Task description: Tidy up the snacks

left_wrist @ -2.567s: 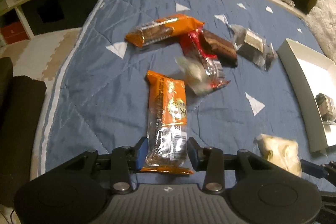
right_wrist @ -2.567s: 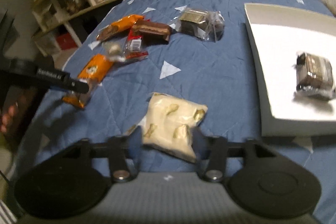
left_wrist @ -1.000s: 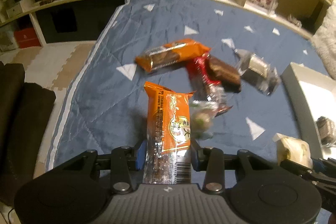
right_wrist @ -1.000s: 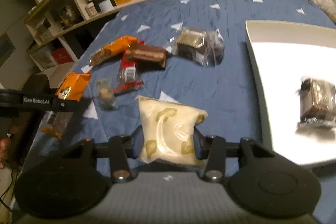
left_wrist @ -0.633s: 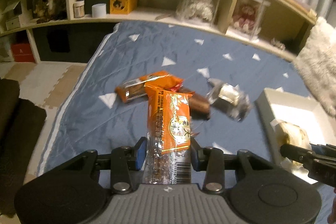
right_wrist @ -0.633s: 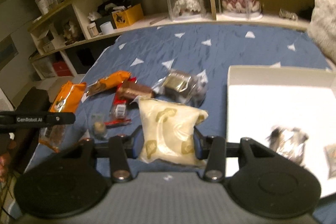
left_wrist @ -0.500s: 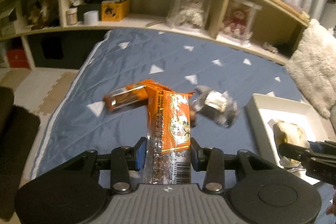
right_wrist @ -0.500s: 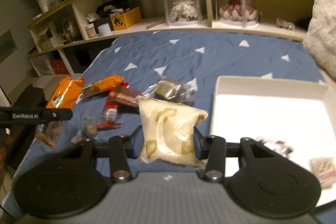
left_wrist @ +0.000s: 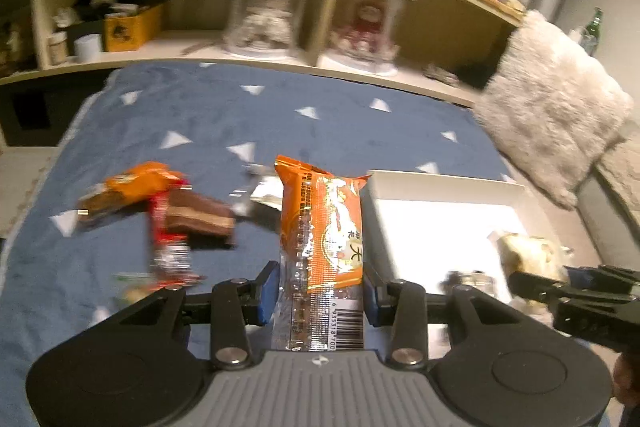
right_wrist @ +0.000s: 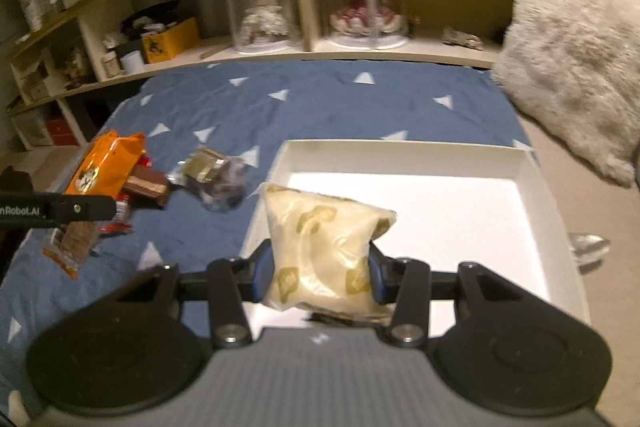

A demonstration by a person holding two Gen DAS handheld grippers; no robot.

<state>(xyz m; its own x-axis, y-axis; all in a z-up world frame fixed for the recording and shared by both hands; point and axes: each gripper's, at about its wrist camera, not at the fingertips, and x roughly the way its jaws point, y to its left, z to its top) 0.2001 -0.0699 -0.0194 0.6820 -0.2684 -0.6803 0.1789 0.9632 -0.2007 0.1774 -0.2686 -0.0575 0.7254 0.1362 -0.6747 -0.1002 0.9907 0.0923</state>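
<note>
Blue bedding (left_wrist: 328,119) with white triangles fills the left wrist view, with a shelf of glass-domed dolls behind it. The left gripper (left_wrist: 318,289) is closed on the lower end of a long orange snack packet (left_wrist: 320,227), which stands up between the blue pads, clear of the cover. It looks light and crinkly, with a slick film wrapper that could slide if the squeeze eases; the hold low on the body seems sound. Left of that packet, a loose pile lies on the bedding: another orange wrapper (left_wrist: 124,187), a brown bar (left_wrist: 200,217) and a red wrapper (left_wrist: 170,251), all blurred. Right of the packet sits the white tray (left_wrist: 440,187), with the other gripper's tip showing at its near right corner.

From the right wrist view, the same tray (right_wrist: 400,147) lies straight ahead, with a furry cushion (right_wrist: 572,67) beyond its right side. The right gripper (right_wrist: 320,279) is clamped on a pale yellow pouch (right_wrist: 320,247), held over the tray's near left corner. The pouch looks soft and puffy, easily crushed, so a light grip across its middle suits it. Left of the tray, a clear-wrapped dark snack (right_wrist: 212,175) lies on the bedding. Nothing stands between the pouch and the tray floor, though something dark peeks out beneath the pouch; I cannot tell what.
</note>
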